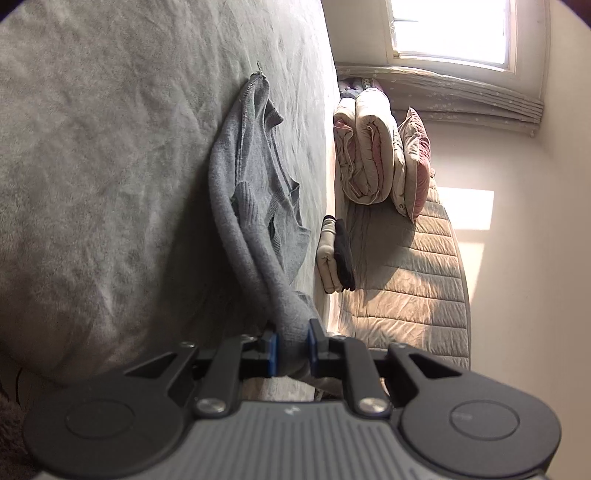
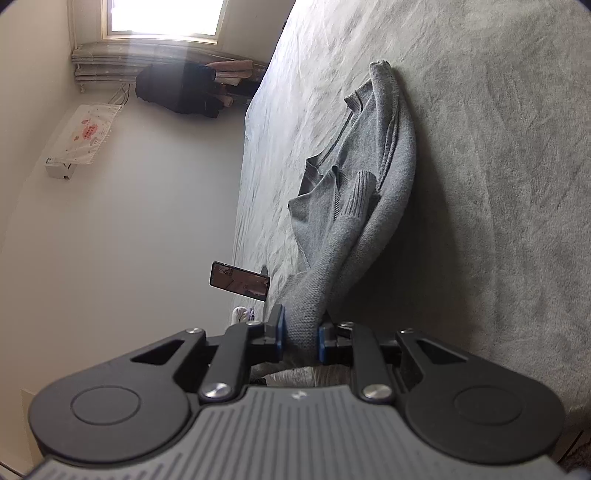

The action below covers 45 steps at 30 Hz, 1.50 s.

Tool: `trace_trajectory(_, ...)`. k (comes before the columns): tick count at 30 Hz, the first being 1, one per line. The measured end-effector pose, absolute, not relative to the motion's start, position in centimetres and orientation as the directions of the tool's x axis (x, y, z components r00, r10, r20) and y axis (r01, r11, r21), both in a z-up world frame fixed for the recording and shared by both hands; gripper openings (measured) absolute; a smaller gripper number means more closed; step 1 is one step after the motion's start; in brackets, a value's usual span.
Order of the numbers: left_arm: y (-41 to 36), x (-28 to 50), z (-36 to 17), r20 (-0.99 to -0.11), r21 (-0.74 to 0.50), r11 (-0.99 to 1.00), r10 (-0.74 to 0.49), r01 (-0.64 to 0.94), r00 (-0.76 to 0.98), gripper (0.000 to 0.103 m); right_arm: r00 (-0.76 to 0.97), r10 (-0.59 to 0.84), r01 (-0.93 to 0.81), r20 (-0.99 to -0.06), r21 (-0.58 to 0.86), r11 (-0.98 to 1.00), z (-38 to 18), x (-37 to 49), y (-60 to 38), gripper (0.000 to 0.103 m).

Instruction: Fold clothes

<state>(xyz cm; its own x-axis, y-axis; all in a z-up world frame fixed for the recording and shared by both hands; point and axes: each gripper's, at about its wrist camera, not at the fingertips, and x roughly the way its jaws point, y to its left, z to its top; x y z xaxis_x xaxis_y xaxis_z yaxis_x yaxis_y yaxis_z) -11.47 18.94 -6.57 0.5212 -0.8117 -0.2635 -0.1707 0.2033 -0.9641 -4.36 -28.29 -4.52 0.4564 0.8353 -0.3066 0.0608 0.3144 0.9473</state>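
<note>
A grey knit sweater lies bunched on the grey bed cover, stretched between my two grippers. My left gripper is shut on one end of the sweater, with fabric pinched between its blue pads. In the right wrist view the same sweater runs from the bed cover into my right gripper, which is shut on its other end. A ribbed cuff lies folded on the middle of the sweater. Both views are rolled sideways.
Beyond the bed edge, a rolled quilt and a pillow lie on a quilted mattress, beside folded clothes. A window is behind. In the right wrist view a phone stands at the bed edge, with dark clothes by the wall.
</note>
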Motion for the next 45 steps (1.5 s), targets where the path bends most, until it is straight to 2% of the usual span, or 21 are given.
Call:
trace_trajectory(7, 18.5, -8.0, -6.3, -0.161, -0.979, 0.055, -0.793, -0.195, 0.588, 0.016, 0.504, 0.821, 0.122, -0.269, 0.963, 0.24, -4.7, -1.7, -28.4, 0.021)
trace_trajectory(12, 17.9, -4.0, -6.0, -0.167, -0.971, 0.022, -0.769, -0.236, 0.617, 0.016, 0.546, 0.798, 0.176, -0.254, 0.966, 0.187, -4.8, 2.1, -29.3, 0.021)
trace_trajectory(20, 17.3, 1.8, -8.1, -0.208, -0.952, 0.007, -0.751, -0.307, 0.627, 0.017, 0.553, 0.775, 0.254, -0.307, 0.947, 0.194, -7.3, 7.9, -29.3, 0.025)
trace_trajectory(23, 17.4, 3.1, -9.3, -0.218, -0.948, 0.007, -0.74, -0.317, 0.636, 0.024, 0.563, 0.762, 0.284, -0.322, 0.94, 0.188, -8.8, 8.8, -29.7, 0.028)
trace_trajectory(24, 17.4, 3.5, -9.5, -0.216, -0.951, 0.012, -0.738, -0.308, 0.639, 0.031, 0.565, 0.761, 0.285, -0.318, 0.941, 0.182, -9.1, 8.9, -29.9, 0.031)
trace_trajectory(25, 17.6, 3.7, -9.7, -0.211, -0.955, 0.017, -0.737, -0.295, 0.642, 0.04, 0.571, 0.76, 0.28, -0.31, 0.944, 0.174, -9.3, 8.9, -30.2, 0.038)
trace_trajectory(26, 17.7, 3.9, -9.9, -0.205, -0.96, 0.022, -0.735, -0.28, 0.646, 0.043, 0.578, 0.759, 0.275, -0.3, 0.947, 0.165, -9.5, 8.9, -30.5, 0.042)
trace_trajectory(27, 17.9, 4.1, -9.9, -0.199, -0.966, 0.031, -0.731, -0.258, 0.653, 0.048, 0.592, 0.757, 0.252, -0.276, 0.956, 0.151, -9.5, 8.7, -31.0, 0.05)
trace_trajectory(30, 18.1, 4.4, -9.3, -0.228, -0.972, 0.124, -0.698, -0.199, 0.679, 0.056, 0.633, 0.75, 0.174, -0.193, 0.979, 0.105, -9.5, 8.3, -32.3, 0.054)
trace_trajectory(33, 17.4, 5.0, -7.1, -0.341, -0.923, 0.363, -0.625, -0.126, 0.702, 0.057, 0.667, 0.719, 0.116, -0.195, 0.981, 0.158, -8.6, 8.0, -32.8, 0.055)
trace_trajectory(37, 15.3, 6.0, -4.9, -0.462, -0.75, 0.661, -0.507, -0.015, 0.728, 0.057, 0.714, 0.65, 0.022, -0.261, 0.936, 0.352, -7.0, 7.6, -31.6, 0.055)
trace_trajectory(41, 13.7, 7.0, -5.3, -0.5, -0.655, 0.755, -0.473, 0.041, 0.725, 0.057, 0.76, 0.517, -0.065, -0.394, 0.746, 0.663, -6.2, 7.3, -27.8, 0.055)
trace_trajectory(45, 12.6, 7.3, -5.9, -0.536, -0.566, 0.822, -0.422, 0.06, 0.732, 0.056, 0.757, 0.496, -0.155, -0.425, 0.62, 0.769, -7.3, 7.3, -25.7, 0.055)
